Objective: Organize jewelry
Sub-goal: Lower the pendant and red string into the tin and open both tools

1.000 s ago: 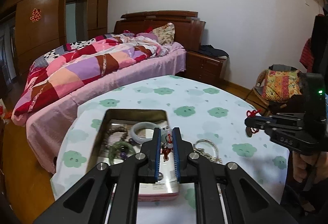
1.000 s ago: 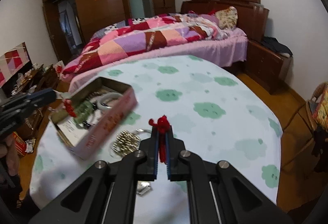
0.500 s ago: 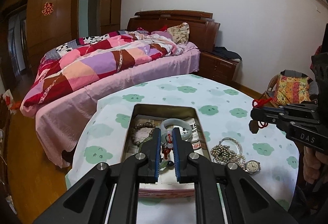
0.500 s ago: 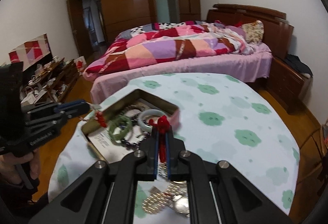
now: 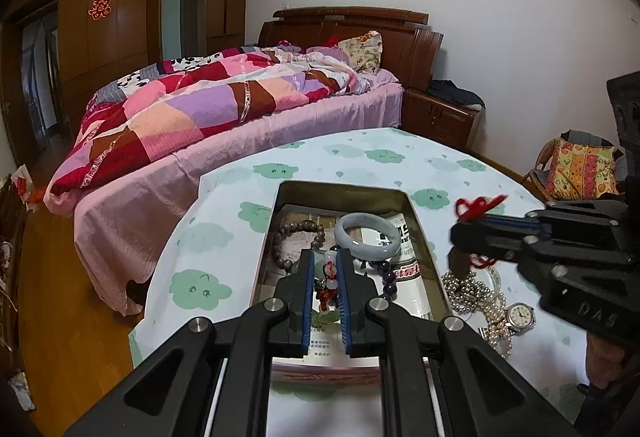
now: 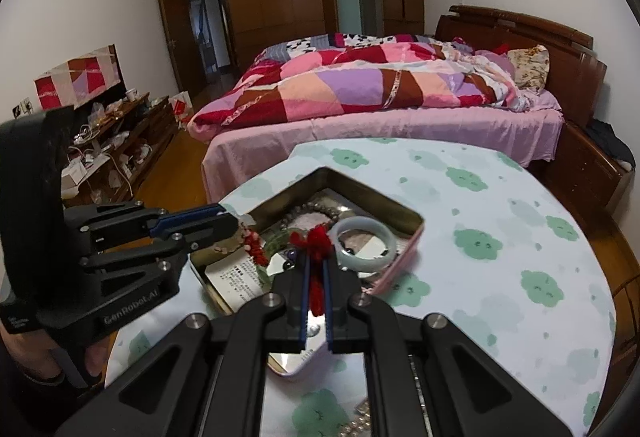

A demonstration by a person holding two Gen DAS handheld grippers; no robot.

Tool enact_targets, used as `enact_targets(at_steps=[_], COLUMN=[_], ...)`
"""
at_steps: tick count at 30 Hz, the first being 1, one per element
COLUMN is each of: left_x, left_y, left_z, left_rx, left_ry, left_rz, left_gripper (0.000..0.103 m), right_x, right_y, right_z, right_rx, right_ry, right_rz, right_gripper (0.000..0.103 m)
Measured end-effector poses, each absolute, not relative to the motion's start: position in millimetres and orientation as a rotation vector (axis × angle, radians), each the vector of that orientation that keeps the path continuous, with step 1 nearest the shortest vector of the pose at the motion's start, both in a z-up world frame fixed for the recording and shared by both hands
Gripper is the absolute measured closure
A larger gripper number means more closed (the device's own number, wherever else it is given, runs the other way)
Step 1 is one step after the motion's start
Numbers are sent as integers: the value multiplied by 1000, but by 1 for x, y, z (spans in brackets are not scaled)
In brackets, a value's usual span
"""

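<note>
An open tin box [image 5: 420, 237] [image 6: 404, 213] on the round table holds a pale jade bangle [image 5: 368, 235] [image 6: 366, 243], a brown bead bracelet [image 5: 294, 233] and dark beads. My left gripper [image 5: 325, 257] [image 6: 236, 223] is shut on the bead end of a red-cord pendant [image 5: 327, 279] [image 6: 256, 247], held over the box. My right gripper [image 6: 316, 261] [image 5: 460, 225] is shut on the same cord's red knotted end [image 6: 316, 241] [image 5: 476, 205], at the box's right side.
A pile of pearl and silver chains [image 5: 472, 291] and a wristwatch [image 5: 520, 315] lie on the tablecloth right of the box. A bed [image 5: 240, 105] stands behind the table. A chair with a cushion [image 5: 580, 169] is at right, a cluttered shelf [image 6: 112, 141] at left.
Both grippers have moved closer together over the box, still holding the pendant cord. The right gripper has come in towards the box's right edge.
</note>
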State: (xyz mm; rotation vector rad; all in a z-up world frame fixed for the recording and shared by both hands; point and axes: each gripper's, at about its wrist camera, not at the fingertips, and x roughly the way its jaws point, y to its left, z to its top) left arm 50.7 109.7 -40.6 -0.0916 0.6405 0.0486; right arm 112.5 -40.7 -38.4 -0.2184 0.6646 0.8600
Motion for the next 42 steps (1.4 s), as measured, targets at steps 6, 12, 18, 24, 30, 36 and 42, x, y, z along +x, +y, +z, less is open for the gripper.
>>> enact_targets(at_steps=[6, 12, 18, 24, 30, 36, 42], left_x=[55, 59, 62, 65, 66, 67, 70], left_y=[113, 116, 115, 117, 117, 116, 114], left_z=[-50, -58, -64, -69, -71, -76, -81], left_rx=[-96, -101, -98, -99, -94, -90, -84], left_ry=[665, 687, 705, 722, 730, 745, 764], left_rz=[52, 58, 57, 61, 59, 57, 44], left_gripper=[93, 93, 93, 93, 93, 93, 93], right_x=[111, 110, 108, 107, 109, 109, 110], right_y=[-27, -23, -20, -17, -15, -15, -14], right_z=[-53, -65, -72, -76, -82, -86, -89], right_rx=[-241, -250, -259, -274, -282, -289, -298], right_ry=[700, 733, 753, 769, 782, 789, 799], right_rz=[875, 872, 869, 866, 860, 852, 852], right_gripper=[95, 95, 95, 95, 95, 95, 92])
